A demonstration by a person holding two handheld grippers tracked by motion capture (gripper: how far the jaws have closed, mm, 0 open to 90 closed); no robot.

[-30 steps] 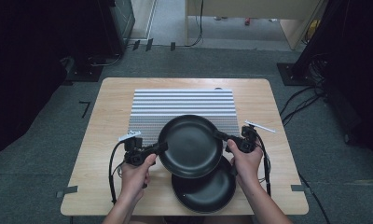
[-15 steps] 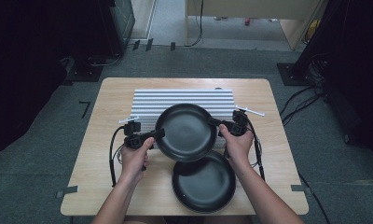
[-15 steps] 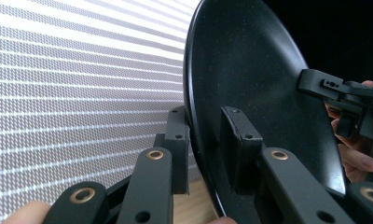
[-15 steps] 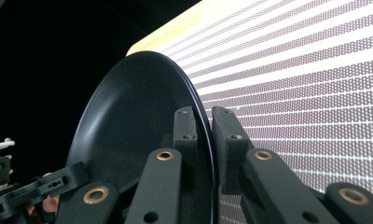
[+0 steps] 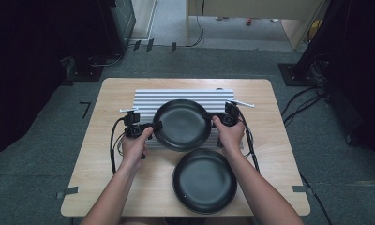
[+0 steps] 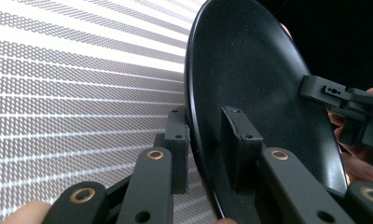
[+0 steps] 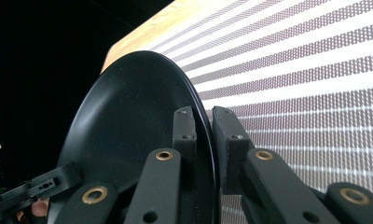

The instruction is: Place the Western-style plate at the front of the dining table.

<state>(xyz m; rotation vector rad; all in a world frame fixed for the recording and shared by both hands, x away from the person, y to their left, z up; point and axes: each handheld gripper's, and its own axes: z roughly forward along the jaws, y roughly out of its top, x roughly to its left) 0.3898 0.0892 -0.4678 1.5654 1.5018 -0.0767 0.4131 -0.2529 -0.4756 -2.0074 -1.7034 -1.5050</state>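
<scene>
Nearest the person, a round, shallow black plate (image 5: 204, 180) lies flat on the light wooden bench (image 5: 92, 168), close to the near edge and a little right of centre, with nothing touching it.

Just beyond it, the two forearms come in from the bottom of the high view. The left hand (image 5: 135, 146) holds the left gripper (image 5: 155, 125), and the right hand (image 5: 230, 136) holds the right gripper (image 5: 208, 115) (cables trail back from both toward the person).

Between them is a second round black plate (image 5: 182, 124), gripped at opposite edges. In the left gripper view the jaws are closed down on its rim (image 6: 250, 84), one pad on the inner face and one behind, and the right gripper (image 6: 348, 100) shows at the far edge. In the right gripper view the jaws likewise pinch the rim (image 7: 128, 135), one pad on each side, with the left gripper (image 7: 44, 184) at the opposite edge.

This plate sits over the near part of a white, ribbed rectangular slab (image 5: 148, 101) that lies on the middle of the bench; whether it rests on the slab or hangs just above it cannot be told.

Farther off, grey carpet (image 5: 49, 112) surrounds the bench.
</scene>
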